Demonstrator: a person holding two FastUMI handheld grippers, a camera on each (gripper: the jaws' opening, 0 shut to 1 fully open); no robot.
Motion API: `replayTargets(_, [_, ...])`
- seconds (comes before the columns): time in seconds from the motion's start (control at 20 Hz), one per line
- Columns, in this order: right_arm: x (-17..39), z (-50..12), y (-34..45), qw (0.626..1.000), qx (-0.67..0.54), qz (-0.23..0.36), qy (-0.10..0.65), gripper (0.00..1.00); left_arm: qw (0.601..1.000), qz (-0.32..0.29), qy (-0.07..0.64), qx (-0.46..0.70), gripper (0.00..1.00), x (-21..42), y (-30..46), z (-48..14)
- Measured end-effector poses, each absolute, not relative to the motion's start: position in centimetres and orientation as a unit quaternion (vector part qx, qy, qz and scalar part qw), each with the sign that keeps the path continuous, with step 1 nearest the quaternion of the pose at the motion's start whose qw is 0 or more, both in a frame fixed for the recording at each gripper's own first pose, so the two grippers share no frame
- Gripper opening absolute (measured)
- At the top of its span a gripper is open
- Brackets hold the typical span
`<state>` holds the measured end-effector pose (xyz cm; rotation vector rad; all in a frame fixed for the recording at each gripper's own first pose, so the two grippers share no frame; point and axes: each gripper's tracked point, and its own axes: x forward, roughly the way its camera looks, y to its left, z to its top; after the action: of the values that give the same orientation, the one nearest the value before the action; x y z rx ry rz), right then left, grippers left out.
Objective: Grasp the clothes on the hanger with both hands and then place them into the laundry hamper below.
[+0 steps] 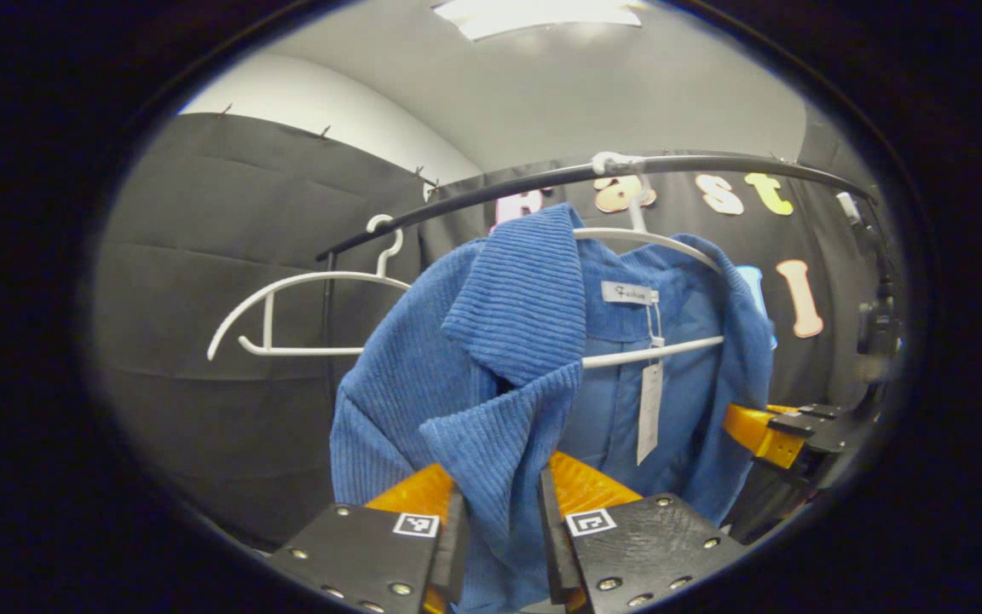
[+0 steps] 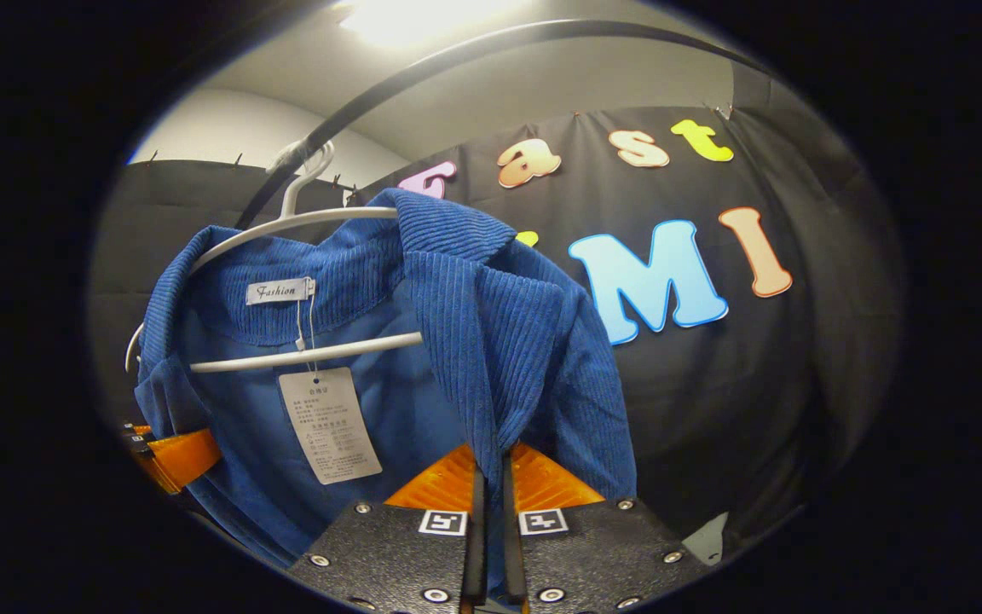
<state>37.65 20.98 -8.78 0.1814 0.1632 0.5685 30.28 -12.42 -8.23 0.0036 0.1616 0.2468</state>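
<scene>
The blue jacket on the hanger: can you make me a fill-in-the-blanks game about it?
1. The blue jacket hangs on a ____ hanger.
2. A paper ____ dangles inside the jacket on a string.
3. The right gripper is ____ on the jacket's front edge.
4. The spare hanger holds ____.

Missing words: white; tag; shut; nothing

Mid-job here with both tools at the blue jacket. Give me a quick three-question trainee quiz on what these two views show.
1. True or false: the blue corduroy jacket is already off its white hanger.
2. The right tool is: A) open, clear of cloth; B) shut on the jacket's front edge; C) gripping the rail.
3. Fill in: beside the jacket, a second white hanger hangs ____.

Key: 1 false, it is on the hanger. 2 B. 3 empty. Note: the left tool has cloth between its fingers, but a gap shows.
</scene>
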Motion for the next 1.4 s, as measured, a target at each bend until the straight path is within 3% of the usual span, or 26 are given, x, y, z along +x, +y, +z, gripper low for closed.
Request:
replayTargets(0.1, [36.8,-8.2,21.6,0.947,0.095,0.299,0.074,0.05,0.990,0.115,0.082,0.001,0.49,30.0,-12.5,-8.1])
replayTargets(0.2, [36.5,-7.4,21.1,0.947,0.085,0.304,0.062,0.04,0.989,0.125,0.078,0.002,0.14,29.8,-12.0,-8.4])
replayTargets(0.3, [35.8,-6.0,20.4,0.950,0.083,0.299,0.041,0.04,0.991,0.107,0.078,-0.010,0.16,28.9,-12.6,-7.7])
replayTargets(0.4, [35.3,-4.2,19.7,0.952,0.083,0.294,0.019,0.02,0.991,0.115,0.074,-0.006,0.01,27.8,-11.8,-6.8])
replayTargets(0.45, [35.2,-3.3,19.3,0.953,0.083,0.291,0.006,0.04,0.991,0.113,0.073,-0.013,0.06,27.3,-11.9,-6.4])
replayTargets(1.1, [35.6,3.9,16.0,0.961,0.065,0.254,-0.085,0.04,0.991,0.128,0.030,0.010,0.05,22.7,-7.1,2.8])
replayTargets(1.15, [35.9,4.2,15.7,0.962,0.063,0.250,-0.090,0.04,0.991,0.134,0.023,0.013,0.01,22.6,-6.5,3.7])
replayTargets(1.2, [36.1,4.4,15.3,0.963,0.060,0.245,-0.095,0.04,0.990,0.139,0.016,0.014,0.05,22.7,-5.8,4.5])
replayTargets(1.25, [36.5,4.6,15.0,0.964,0.057,0.240,-0.099,0.04,0.989,0.144,0.009,0.015,0.01,23.1,-5.0,5.1])
replayTargets(1.4, [38.1,5.2,13.9,0.967,0.055,0.223,-0.110,0.04,0.988,0.156,-0.006,0.020,0.05,23.2,-3.1,6.7])
